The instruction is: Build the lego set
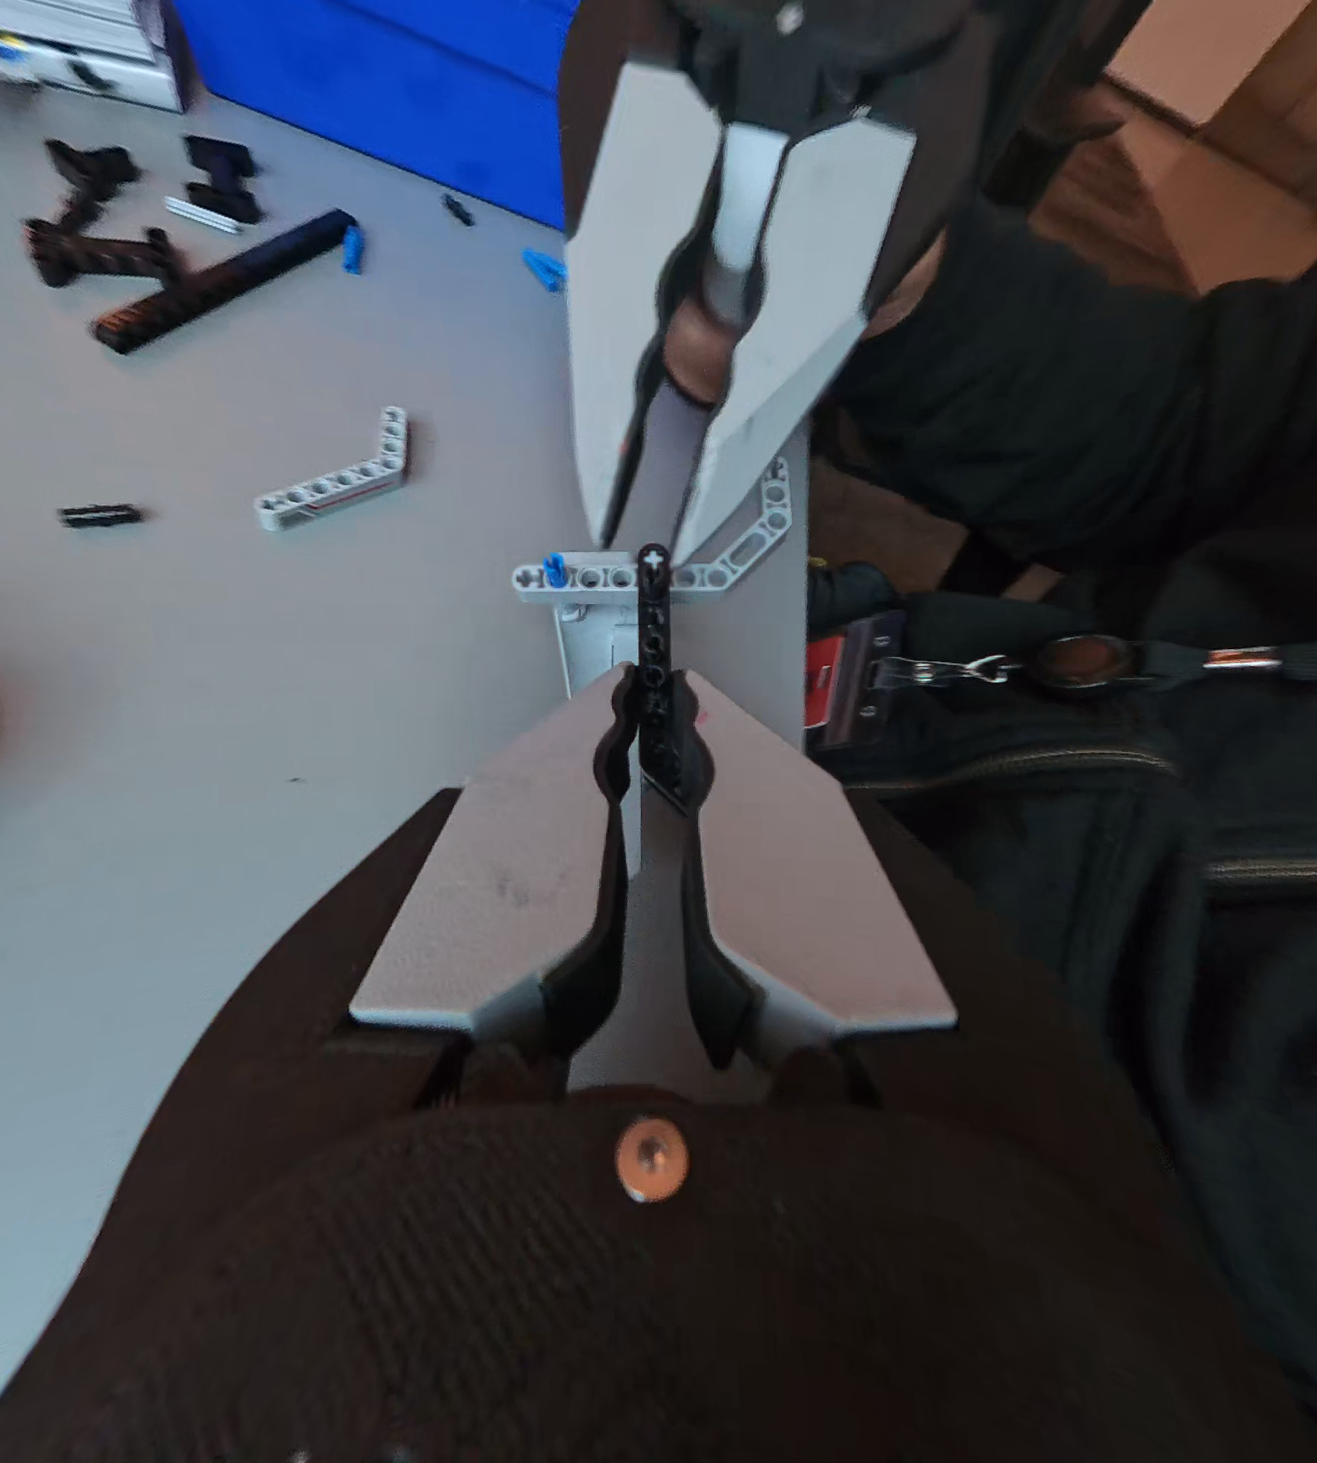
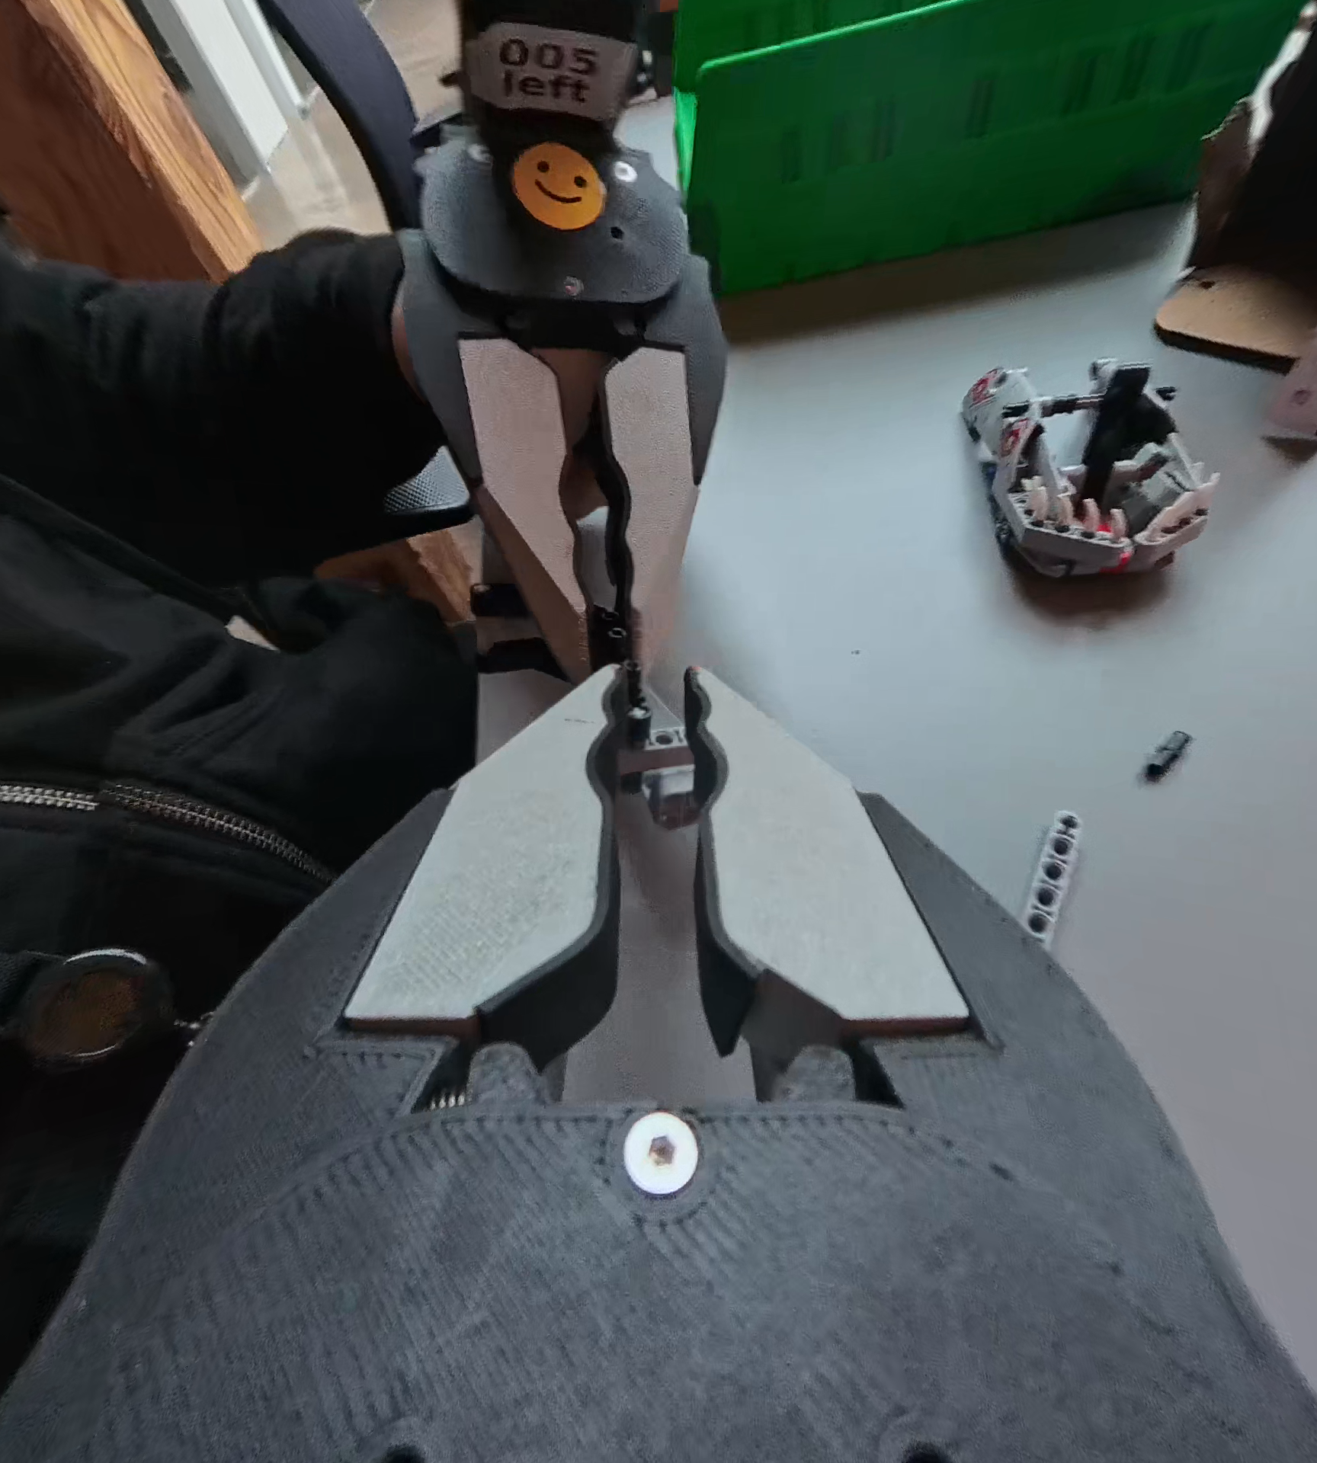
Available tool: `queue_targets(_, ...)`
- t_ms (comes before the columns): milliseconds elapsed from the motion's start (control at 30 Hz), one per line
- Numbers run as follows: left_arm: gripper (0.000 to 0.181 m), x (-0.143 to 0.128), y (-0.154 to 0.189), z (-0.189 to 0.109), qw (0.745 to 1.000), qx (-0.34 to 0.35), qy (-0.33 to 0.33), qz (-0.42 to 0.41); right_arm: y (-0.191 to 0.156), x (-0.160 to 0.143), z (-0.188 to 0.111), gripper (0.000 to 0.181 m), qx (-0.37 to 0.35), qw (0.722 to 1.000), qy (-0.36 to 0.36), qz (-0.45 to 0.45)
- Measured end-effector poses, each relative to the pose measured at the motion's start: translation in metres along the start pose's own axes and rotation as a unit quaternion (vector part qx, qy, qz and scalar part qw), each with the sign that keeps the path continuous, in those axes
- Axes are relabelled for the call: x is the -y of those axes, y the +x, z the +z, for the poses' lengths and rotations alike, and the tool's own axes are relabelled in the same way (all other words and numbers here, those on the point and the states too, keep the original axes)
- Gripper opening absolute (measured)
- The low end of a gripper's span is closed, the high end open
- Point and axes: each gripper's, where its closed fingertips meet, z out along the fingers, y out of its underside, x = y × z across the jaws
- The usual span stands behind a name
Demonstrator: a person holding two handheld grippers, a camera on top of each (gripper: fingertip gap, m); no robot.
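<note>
My left gripper [image 1: 654, 682] is shut on a thin black lego beam [image 1: 654, 617] that sticks out past its tips. The beam's cross-hole end meets a grey lego assembly [image 1: 600, 578], a bent beam carrying a blue pin [image 1: 555, 570]. My right gripper [image 1: 643, 538] comes in from above, its tips at that assembly. In the right wrist view my right gripper [image 2: 651, 685] holds the grey assembly [image 2: 667, 740] between its fingers. The left gripper [image 2: 616, 641] faces it with the black beam [image 2: 634, 697]. Both are held above the grey table [image 1: 243, 792], near its edge.
Loose parts lie on the table: a white bent beam [image 1: 338, 475], black beams [image 1: 188, 277], a black pin [image 1: 97, 514], blue pins [image 1: 354, 249]. A part-built model [image 2: 1083, 491], white beam [image 2: 1051, 879], green crate [image 2: 956, 134] and cardboard box [image 2: 1273, 317] are also there. A person in black clothes [image 1: 1114, 871] sits close. The tips of both grippers are at nearly the same place.
</note>
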Motion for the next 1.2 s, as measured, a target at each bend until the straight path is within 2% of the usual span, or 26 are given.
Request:
queue_targets(133, 0.005, 0.000, 0.012, -0.001, 0.995, -0.075, 0.015, -0.060, -0.011, -0.001, 0.005, 0.005, 0.047, 0.999, 0.004, 0.026)
queue_targets(300, 0.005, 0.003, 0.012, -0.002, 0.990, -0.100, 0.035, -0.087, -0.013, -0.001, 0.005, 0.004, 0.076, 0.995, 0.010, 0.067)
queue_targets(400, 0.005, 0.008, 0.012, -0.005, 0.987, -0.114, 0.052, -0.098, -0.011, 0.004, 0.002, 0.000, 0.102, 0.986, 0.031, 0.131)
queue_targets(567, 0.006, 0.013, 0.003, -0.013, 0.985, -0.107, 0.079, -0.111, -0.002, 0.003, 0.002, 0.000, 0.110, 0.973, 0.048, 0.199)
queue_targets(800, 0.007, 0.011, -0.003, -0.016, 0.982, -0.111, 0.083, -0.130, 0.005, 0.002, 0.003, 0.000, 0.139, 0.946, 0.077, 0.282)
queue_targets(1200, 0.006, 0.010, -0.006, -0.014, 0.984, -0.099, 0.078, -0.125, 0.006, 0.002, 0.005, 0.000, 0.142, 0.942, 0.084, 0.292)
